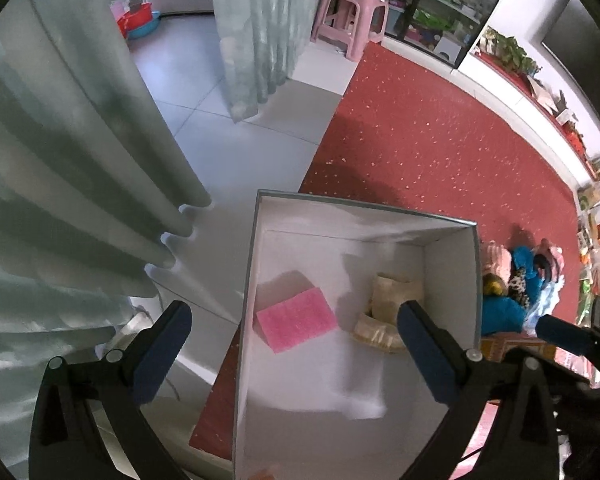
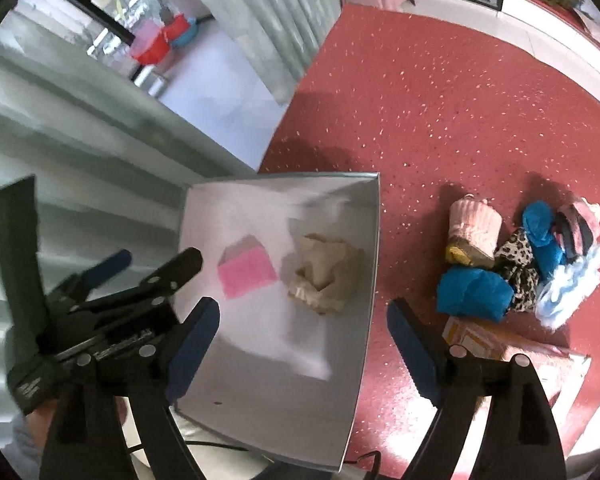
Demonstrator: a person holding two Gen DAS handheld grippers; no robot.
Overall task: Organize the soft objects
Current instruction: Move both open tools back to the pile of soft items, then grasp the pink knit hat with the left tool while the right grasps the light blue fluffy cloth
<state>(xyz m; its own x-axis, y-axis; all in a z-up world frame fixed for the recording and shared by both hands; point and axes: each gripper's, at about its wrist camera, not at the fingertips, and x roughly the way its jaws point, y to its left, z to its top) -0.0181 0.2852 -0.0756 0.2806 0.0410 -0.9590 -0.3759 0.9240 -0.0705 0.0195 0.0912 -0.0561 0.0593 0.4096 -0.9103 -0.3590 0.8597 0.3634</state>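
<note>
A white open box (image 1: pixel 452 264) (image 2: pixel 374 216) stands on the red floor. Inside lie a pink sponge (image 1: pixel 296 319) (image 2: pixel 247 273) and a crumpled beige cloth (image 1: pixel 388 308) (image 2: pixel 325 276). A pile of soft items (image 2: pixel 524 264) (image 1: pixel 512 288) lies right of the box: a pink knit piece, blue cloths, a leopard-print cloth, a fluffy white-blue piece. My left gripper (image 1: pixel 296 356) is open and empty above the box; it also shows in the right wrist view (image 2: pixel 156 268). My right gripper (image 2: pixel 304 350) is open and empty over the box's right wall.
Grey-green curtains (image 1: pixel 60 200) hang at the left over white tiles. A pink stool (image 1: pixel 350 20) stands at the back. A flat cardboard piece (image 2: pixel 500 344) lies below the pile. Shelves with plants (image 1: pixel 512 56) line the right wall.
</note>
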